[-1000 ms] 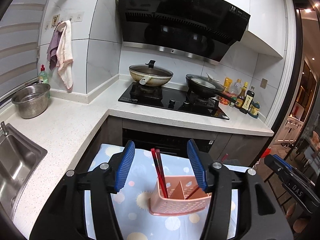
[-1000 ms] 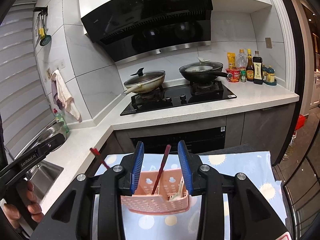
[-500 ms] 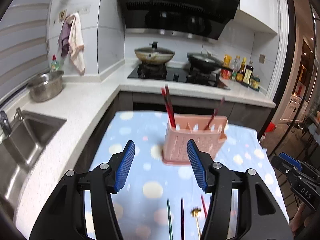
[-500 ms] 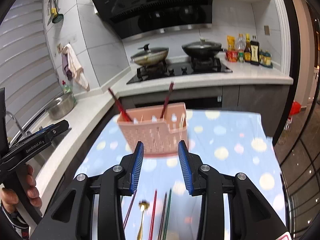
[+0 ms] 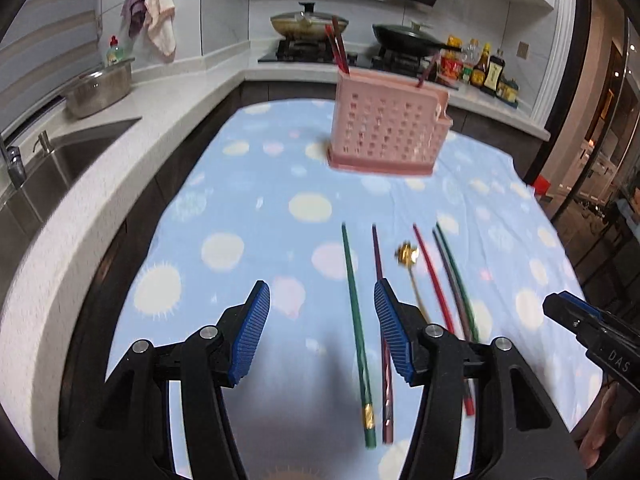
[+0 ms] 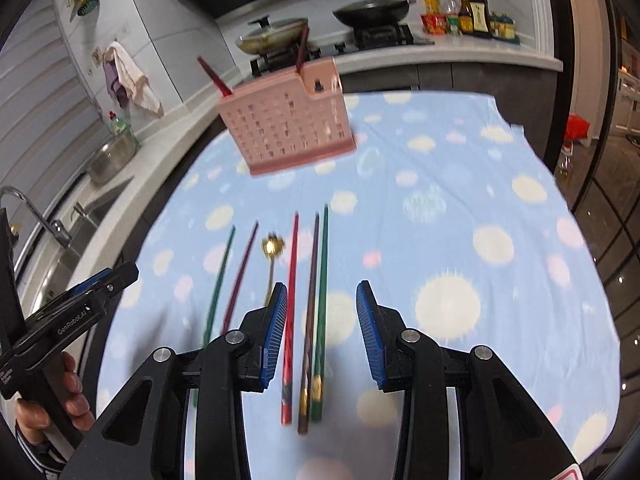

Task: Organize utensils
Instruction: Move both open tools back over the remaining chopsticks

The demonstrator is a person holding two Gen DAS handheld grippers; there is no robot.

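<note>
Blue-padded left gripper (image 5: 322, 334) and right gripper (image 6: 322, 332) spread (empty), above chopsticks (image 6: 320, 280)

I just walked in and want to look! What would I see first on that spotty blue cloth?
First, a row of coloured chopsticks lying side by side on the blue cloth, with a small gold spoon among them. Behind them, at the far end of the cloth, stands a pink holder with a few chopsticks already poking out. Nearest the camera, the open right gripper hangs over the red, brown and green sticks.
</note>
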